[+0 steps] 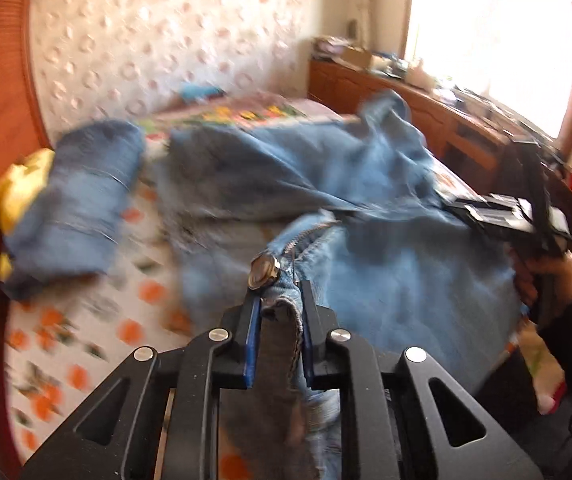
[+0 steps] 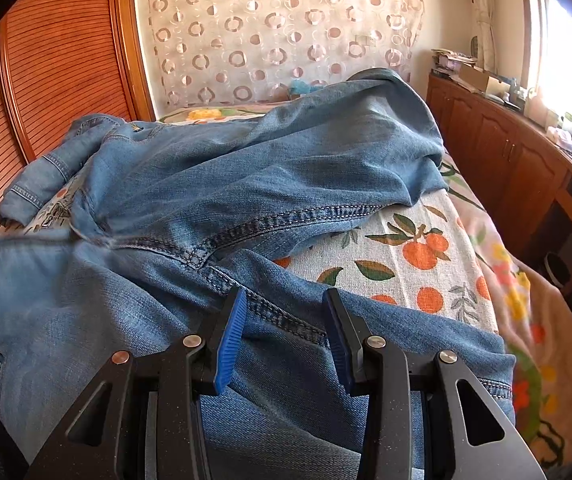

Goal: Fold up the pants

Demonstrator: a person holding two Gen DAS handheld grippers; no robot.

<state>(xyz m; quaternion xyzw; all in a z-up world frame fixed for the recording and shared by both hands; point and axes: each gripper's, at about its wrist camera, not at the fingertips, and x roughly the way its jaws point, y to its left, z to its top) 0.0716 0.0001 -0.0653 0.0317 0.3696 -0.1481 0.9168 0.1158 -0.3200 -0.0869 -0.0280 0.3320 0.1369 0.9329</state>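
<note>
Jeans (image 2: pixel 245 184) sprawl on the bed (image 2: pixel 418 236); left tongs (image 1: pixel 279 300) pinch their waistband, right tongs (image 2: pixel 281 312) gape wide.

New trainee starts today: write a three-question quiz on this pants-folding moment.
1. True or false: the left tool is shut on the jeans at the waistband beside the button.
2. The right tool is: A) clamped on a sock, B) open over the jeans, C) out of view.
3. Fill in: the jeans lie on a bedsheet printed with ______.

Key: 1 true; 2 B; 3 oranges.
</note>
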